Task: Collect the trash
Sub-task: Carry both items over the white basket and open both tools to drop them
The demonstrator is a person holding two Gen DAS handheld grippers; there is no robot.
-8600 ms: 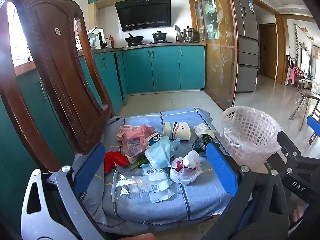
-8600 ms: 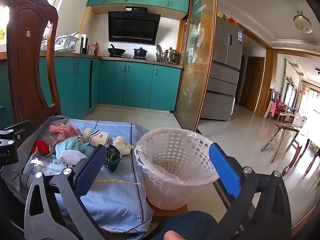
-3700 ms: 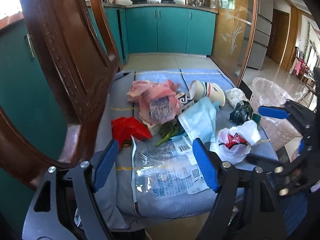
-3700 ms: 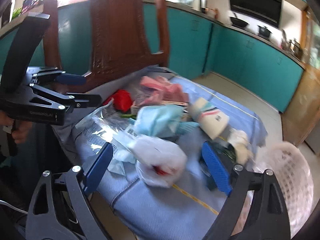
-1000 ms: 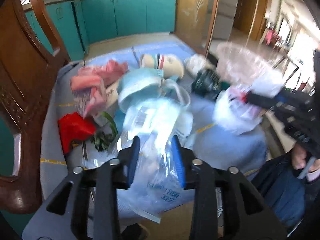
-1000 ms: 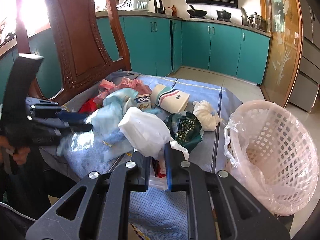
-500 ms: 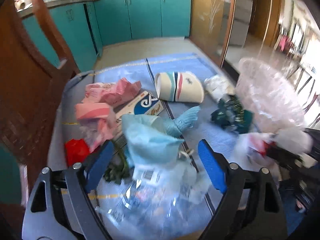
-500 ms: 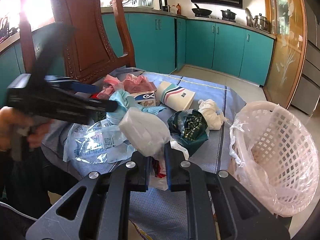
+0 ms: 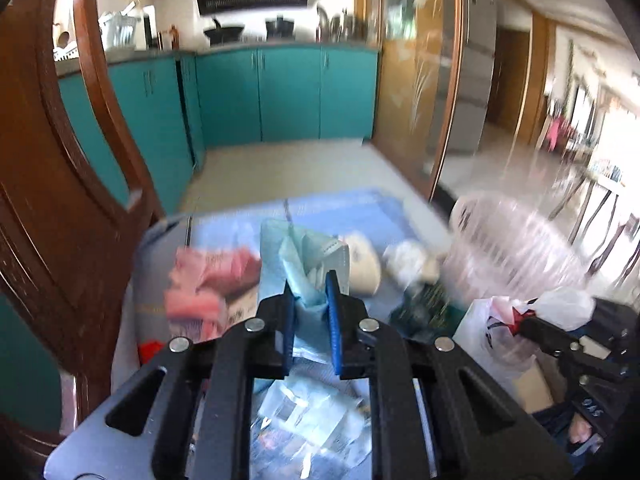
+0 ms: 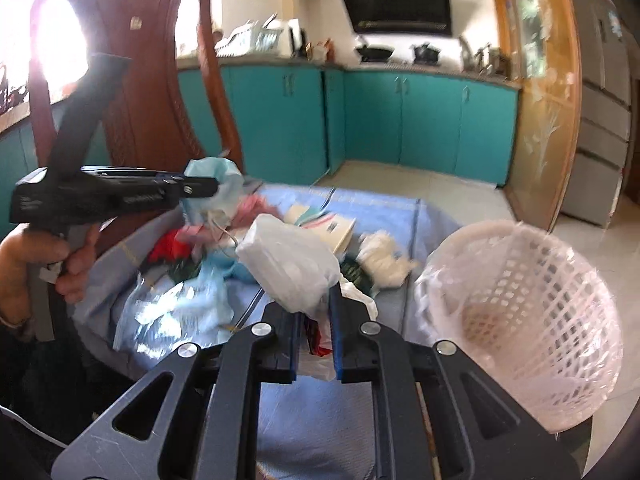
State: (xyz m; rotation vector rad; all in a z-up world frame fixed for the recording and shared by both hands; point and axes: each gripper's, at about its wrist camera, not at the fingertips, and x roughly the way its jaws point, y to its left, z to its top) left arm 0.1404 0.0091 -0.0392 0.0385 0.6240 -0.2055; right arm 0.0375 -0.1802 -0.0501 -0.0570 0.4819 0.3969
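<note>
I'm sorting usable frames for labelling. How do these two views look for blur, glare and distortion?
Left wrist view: motion blur smears the pink wrappers and basket; the left gripper, shut on a light blue mask, stays sharp. Right wrist view: window glare blows out behind the chair; fisheye bends the cabinets; the right gripper pinches a white bag.

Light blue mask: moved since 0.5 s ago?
Yes. The light blue mask is now pinched in the left gripper and lifted off the blue cloth; in the right wrist view it hangs against the chair back.
</note>
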